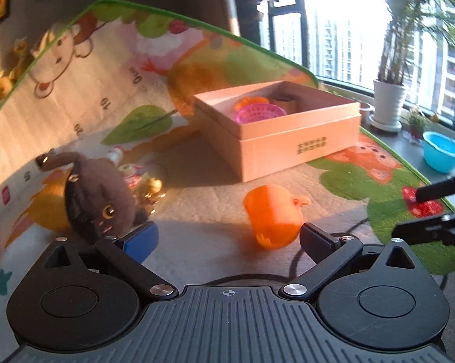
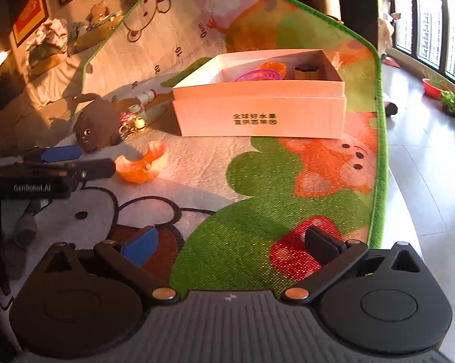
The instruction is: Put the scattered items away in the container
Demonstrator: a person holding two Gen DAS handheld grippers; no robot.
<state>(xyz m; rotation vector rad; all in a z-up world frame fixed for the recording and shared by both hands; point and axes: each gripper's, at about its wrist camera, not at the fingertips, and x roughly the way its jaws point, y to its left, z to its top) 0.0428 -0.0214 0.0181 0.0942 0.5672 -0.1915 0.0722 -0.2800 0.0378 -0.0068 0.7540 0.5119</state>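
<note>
Two grippers sit over your cartoon-printed, green-edged play mat [image 2: 287, 205]. Pale cardboard box [image 2: 260, 112] stands at its far side, already holding a pink plastic basket [image 2: 259, 75]. Brown plush cat [image 1: 97, 199] lies left of the box. Orange plastic toy cup [image 1: 272, 214] lies tipped just ahead of your left gripper [image 1: 227, 239], jaws wide apart, empty. Your right gripper [image 2: 230, 245] gapes wide too, nothing between its fingers.
</note>
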